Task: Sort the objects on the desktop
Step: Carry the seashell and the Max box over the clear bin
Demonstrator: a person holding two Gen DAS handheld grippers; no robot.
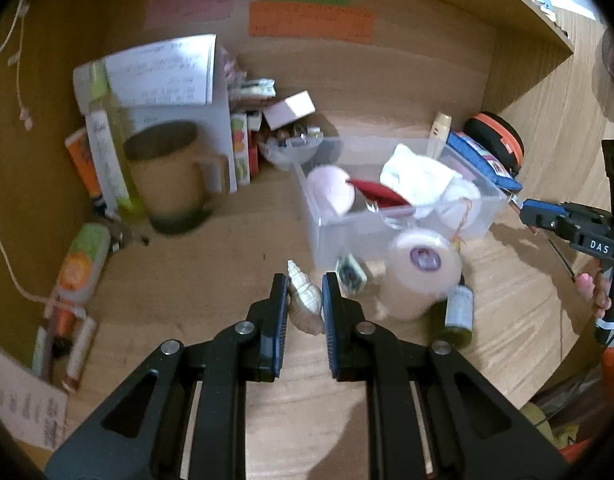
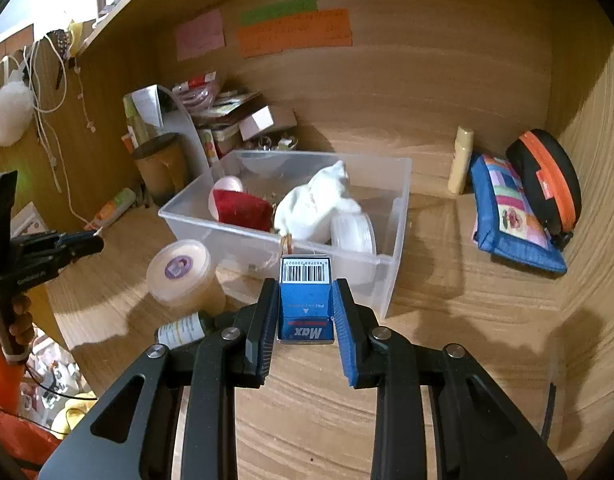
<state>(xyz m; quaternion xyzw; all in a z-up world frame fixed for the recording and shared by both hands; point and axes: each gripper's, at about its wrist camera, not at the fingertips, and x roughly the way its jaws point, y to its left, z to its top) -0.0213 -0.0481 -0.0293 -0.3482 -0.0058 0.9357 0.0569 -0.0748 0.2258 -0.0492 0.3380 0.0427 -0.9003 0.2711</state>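
My left gripper [image 1: 305,284] is shut on a pale spiral seashell [image 1: 305,300], held above the wooden desk in front of a clear plastic bin [image 1: 399,220]. My right gripper [image 2: 305,292] is shut on a small blue Max staple box [image 2: 305,304] with a barcode, close to the bin's near wall [image 2: 291,252]. The bin holds a white cloth [image 2: 319,204], a red pouch [image 2: 243,210] and a round white container [image 2: 355,232]. The right gripper also shows at the right edge of the left wrist view [image 1: 523,212].
A round cream jar [image 2: 179,270] and a small green bottle [image 2: 183,330] lie beside the bin. A brown mug [image 1: 167,176], boxes and papers crowd the back left. A blue pouch [image 2: 511,216] and a black-orange case [image 2: 547,180] lean at the right wall.
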